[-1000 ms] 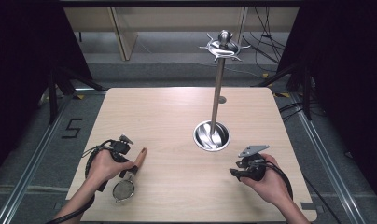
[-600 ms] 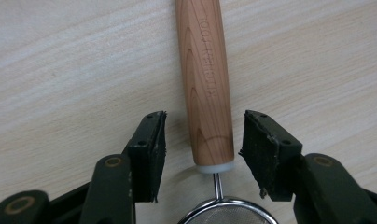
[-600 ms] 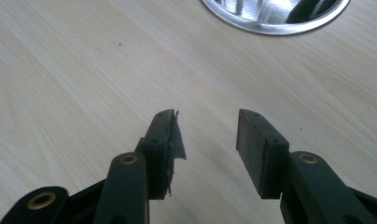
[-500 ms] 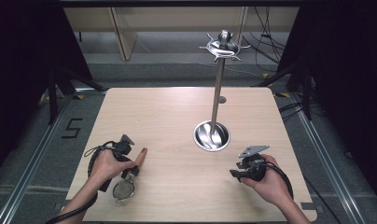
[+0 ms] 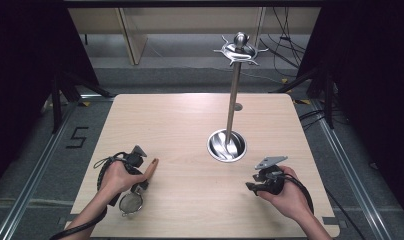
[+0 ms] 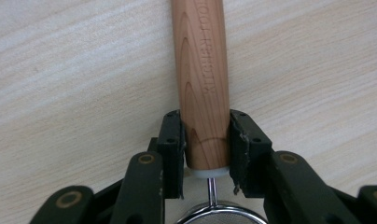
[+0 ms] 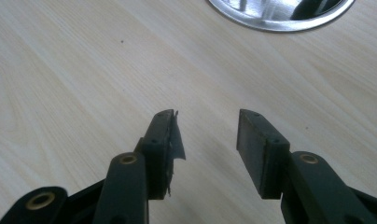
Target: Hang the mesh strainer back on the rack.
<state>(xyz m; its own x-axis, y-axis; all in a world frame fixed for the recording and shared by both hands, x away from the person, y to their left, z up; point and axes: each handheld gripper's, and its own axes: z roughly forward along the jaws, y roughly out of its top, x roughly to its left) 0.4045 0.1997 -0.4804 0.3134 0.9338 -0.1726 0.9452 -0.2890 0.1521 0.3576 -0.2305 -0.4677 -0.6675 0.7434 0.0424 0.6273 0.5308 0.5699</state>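
The strainer (image 5: 131,202) is lying on the table (image 5: 190,130), toward the near left corner from the stand (image 5: 228,145), well apart from the stand's round steel base. Its wooden handle (image 6: 203,79) is pointing away from the person, roughly toward the stand, while its mesh bowl (image 6: 219,215) is sitting nearest the table's front edge. The left gripper (image 6: 206,140) is clamping the handle just above the white collar where the wire neck begins: its jaws have just been closing, and in the left gripper view both black pads are pressing on the wood, one on each side, at about middling width. The handle is resting on the table under this grip. The right gripper (image 7: 207,135) is hovering low over bare table on the near right side of the stand, close to the base's rim (image 7: 280,21); its jaws are standing apart at a moderate gap with nothing between them, and a torn flap of pad lining is sticking out from one jaw. The stand's pole is rising upright to a hooked top.
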